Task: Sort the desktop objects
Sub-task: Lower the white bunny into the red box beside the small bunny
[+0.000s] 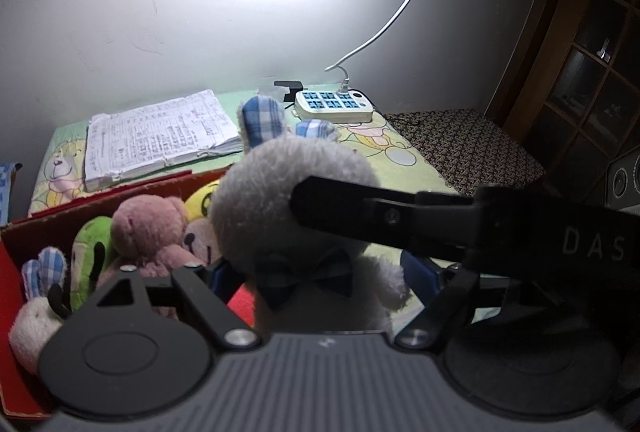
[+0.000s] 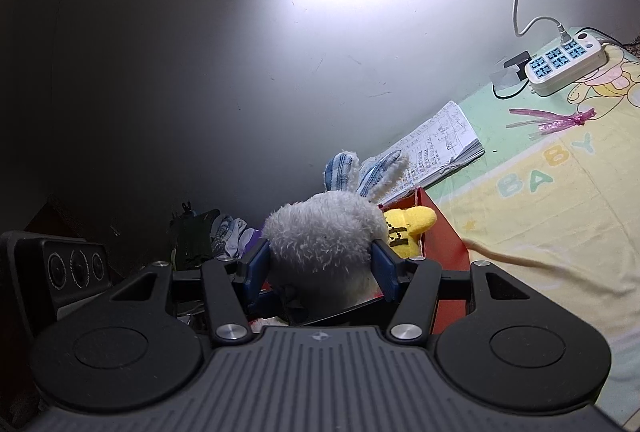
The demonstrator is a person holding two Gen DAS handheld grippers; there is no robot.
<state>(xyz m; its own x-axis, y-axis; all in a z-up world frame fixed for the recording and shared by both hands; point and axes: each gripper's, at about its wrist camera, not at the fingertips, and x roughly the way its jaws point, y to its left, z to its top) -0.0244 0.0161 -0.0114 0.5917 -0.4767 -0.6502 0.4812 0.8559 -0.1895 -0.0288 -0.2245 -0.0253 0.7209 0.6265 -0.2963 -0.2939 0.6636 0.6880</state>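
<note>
Between both jaws, grey plush rabbit (image 2: 320, 228)

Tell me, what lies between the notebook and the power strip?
In the left wrist view, the held plush rabbit's checked ears rise between the notebook and the power strip.

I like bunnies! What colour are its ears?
Blue-and-white check on the bunny's ears, clearest in the left wrist view.

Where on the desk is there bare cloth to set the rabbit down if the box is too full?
Free: the yellow cloth between the red box and the pink ribbon. Also a green strip between the notebook and power strip. Crowded: the box, packed with plush toys.
</note>
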